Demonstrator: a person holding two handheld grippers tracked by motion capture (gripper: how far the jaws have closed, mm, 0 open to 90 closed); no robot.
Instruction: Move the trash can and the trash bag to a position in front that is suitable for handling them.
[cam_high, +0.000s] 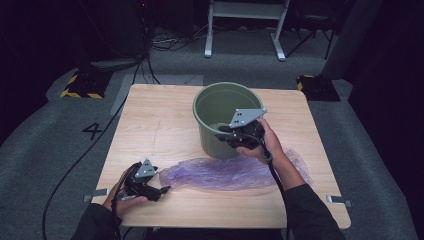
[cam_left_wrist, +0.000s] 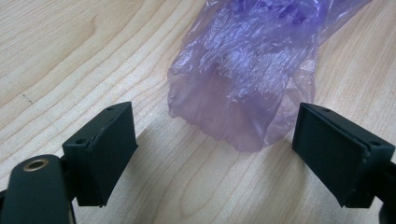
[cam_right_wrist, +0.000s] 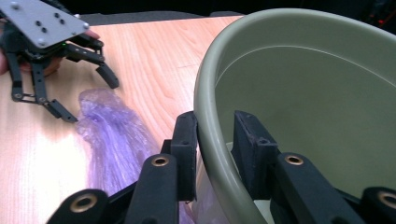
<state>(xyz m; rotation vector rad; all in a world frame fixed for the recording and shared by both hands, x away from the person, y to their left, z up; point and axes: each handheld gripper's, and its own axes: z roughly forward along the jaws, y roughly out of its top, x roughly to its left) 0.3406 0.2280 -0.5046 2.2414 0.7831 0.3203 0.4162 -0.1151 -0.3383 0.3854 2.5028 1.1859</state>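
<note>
Right gripper: fingers closed over the rim of the round olive-green plastic bucket, rigid and light. Left gripper: fingers spread wide, empty, the crumpled translucent purple plastic bag lying just ahead on the wooden counter; limp, slippery film, probably best pinched at its open edge.

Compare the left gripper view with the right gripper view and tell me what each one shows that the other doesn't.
Left gripper view alone: the left gripper from behind its own jaws, which stand wide open on either side of the crinkled end of the purple plastic bag.

Right gripper view alone: the green bucket, with the right gripper shut on its rim, one jaw outside the wall and one inside; also the left gripper from outside, with its grey plate.

Both: the purple plastic bag lying flat on the wooden table.
</note>
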